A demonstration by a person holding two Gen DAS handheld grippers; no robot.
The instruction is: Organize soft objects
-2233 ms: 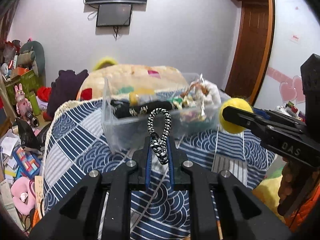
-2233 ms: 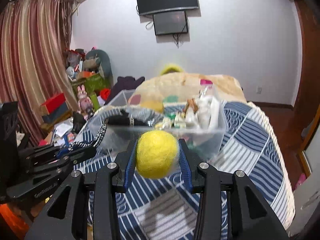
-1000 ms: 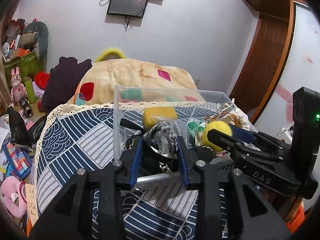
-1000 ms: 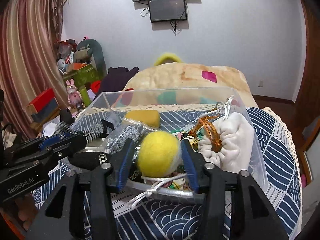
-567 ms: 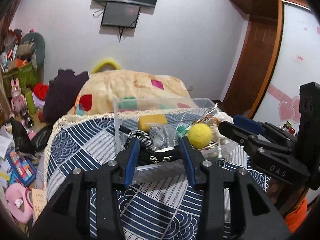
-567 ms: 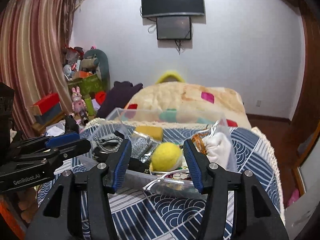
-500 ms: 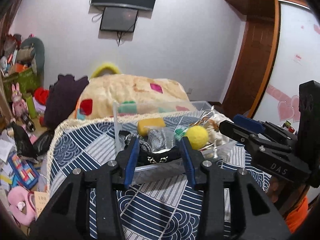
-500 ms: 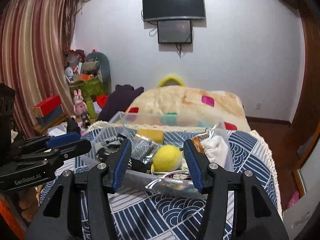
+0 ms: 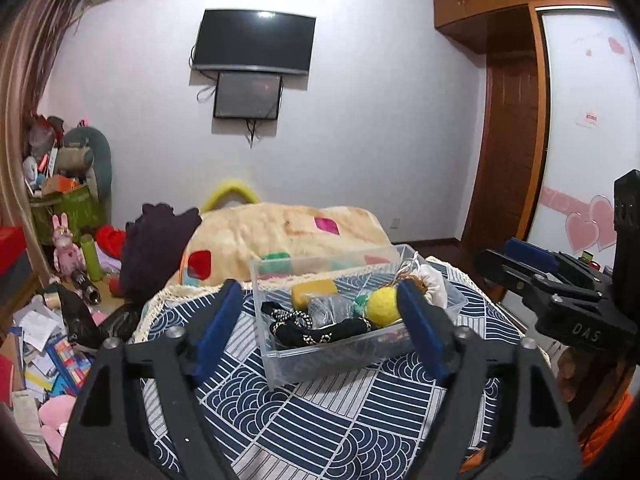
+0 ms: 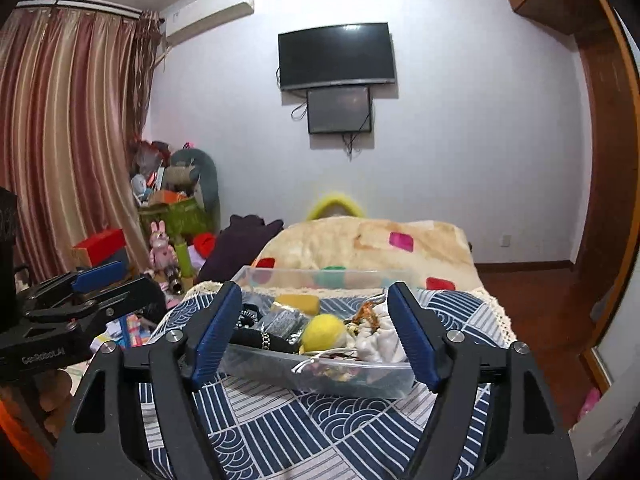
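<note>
While both tongs sit spread wide with nothing in them, all the soft stuff is in the clear bin (image 9: 360, 356) on the blue wave-pattern cloth (image 9: 320, 420).

Left to right in the left wrist view: the left tongs (image 9: 320, 328) frame the bin, blue pads far apart. Inside there's a speckled rope (image 9: 288, 314) at the left end, a black strap (image 9: 320, 330) along the front wall, a yellow sponge (image 9: 314, 290) behind it, a grey mesh pouch (image 9: 326, 310) in the middle, then the yellow ball (image 9: 384, 306) and a white bag (image 9: 434, 284) at the right end. Further right the right tongs (image 9: 520, 256) show side-on, with "DAS" printed in white on the body.

From the right wrist view, the left tongs' body at the far left reads "GenRobot.AI", and the right tongs (image 10: 314, 332) are gaping around the bin too, touching nothing.
</note>
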